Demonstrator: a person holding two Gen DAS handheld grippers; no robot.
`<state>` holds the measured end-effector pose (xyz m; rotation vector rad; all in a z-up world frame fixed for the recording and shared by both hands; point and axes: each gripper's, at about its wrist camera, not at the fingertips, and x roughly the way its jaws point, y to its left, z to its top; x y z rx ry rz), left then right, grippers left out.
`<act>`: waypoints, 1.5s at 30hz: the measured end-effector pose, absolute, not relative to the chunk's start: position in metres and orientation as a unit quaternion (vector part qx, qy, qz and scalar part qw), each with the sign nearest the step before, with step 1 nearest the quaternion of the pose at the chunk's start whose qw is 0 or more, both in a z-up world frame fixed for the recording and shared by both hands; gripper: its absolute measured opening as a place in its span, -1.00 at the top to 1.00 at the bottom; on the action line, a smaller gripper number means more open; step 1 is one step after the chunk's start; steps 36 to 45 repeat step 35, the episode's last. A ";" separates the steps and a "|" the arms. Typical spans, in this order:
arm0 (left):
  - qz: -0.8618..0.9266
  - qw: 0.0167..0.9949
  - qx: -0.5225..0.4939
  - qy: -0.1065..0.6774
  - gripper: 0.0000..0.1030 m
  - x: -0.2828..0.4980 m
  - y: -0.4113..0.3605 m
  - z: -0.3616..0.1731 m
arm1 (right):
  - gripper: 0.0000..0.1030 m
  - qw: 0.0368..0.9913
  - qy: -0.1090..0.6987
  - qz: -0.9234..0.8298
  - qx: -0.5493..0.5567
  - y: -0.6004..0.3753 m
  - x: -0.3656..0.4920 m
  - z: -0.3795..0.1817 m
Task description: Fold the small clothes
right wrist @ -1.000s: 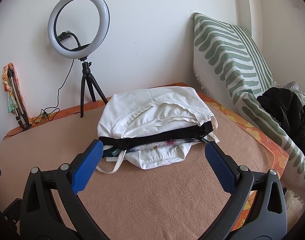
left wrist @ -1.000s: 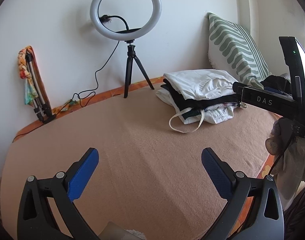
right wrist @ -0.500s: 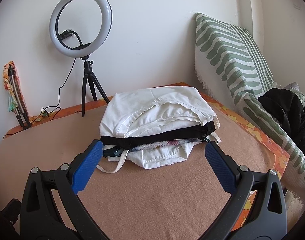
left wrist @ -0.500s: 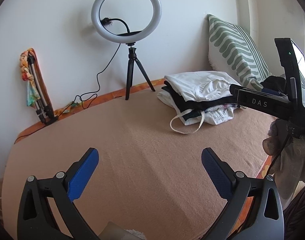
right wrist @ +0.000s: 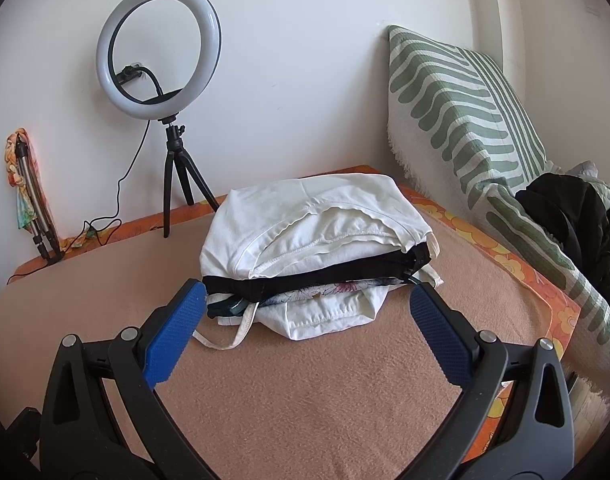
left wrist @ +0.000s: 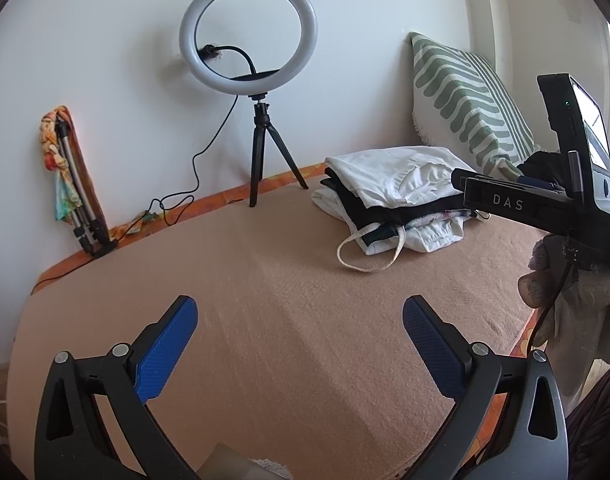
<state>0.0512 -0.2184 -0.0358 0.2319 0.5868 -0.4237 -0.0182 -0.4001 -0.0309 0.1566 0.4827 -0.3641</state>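
A stack of folded clothes point(left wrist: 393, 200) point(right wrist: 317, 240) lies on the tan blanket, white on top, a black layer below, then flowered and white pieces, with a cream strap point(left wrist: 369, 252) trailing out. My right gripper point(right wrist: 305, 312) stands open just in front of the stack, its blue pads level with the lower layers and touching nothing. My left gripper point(left wrist: 297, 328) is open over bare blanket, well left of the stack. The right gripper's body point(left wrist: 545, 204), held by a gloved hand point(left wrist: 561, 292), shows at the right of the left wrist view.
A ring light on a black tripod point(left wrist: 257, 120) point(right wrist: 173, 152) stands at the wall with its cable. A folded tripod with a colourful cloth point(left wrist: 73, 184) leans at the left. A green striped pillow point(right wrist: 465, 120) and dark clothing point(right wrist: 577, 220) lie to the right.
The right gripper has moved a little closer to the stack. The left gripper has drifted slightly; both stay open.
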 end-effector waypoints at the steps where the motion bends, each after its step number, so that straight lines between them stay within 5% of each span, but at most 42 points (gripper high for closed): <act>1: -0.207 0.929 0.113 0.286 -0.98 0.051 -0.218 -0.035 | -1.00 0.951 0.237 -0.180 0.077 -0.401 -0.019 -0.031; 45: -0.207 0.932 0.113 0.274 -0.98 0.044 -0.216 -0.029 | -1.00 0.946 0.244 -0.190 0.102 -0.397 -0.025 -0.032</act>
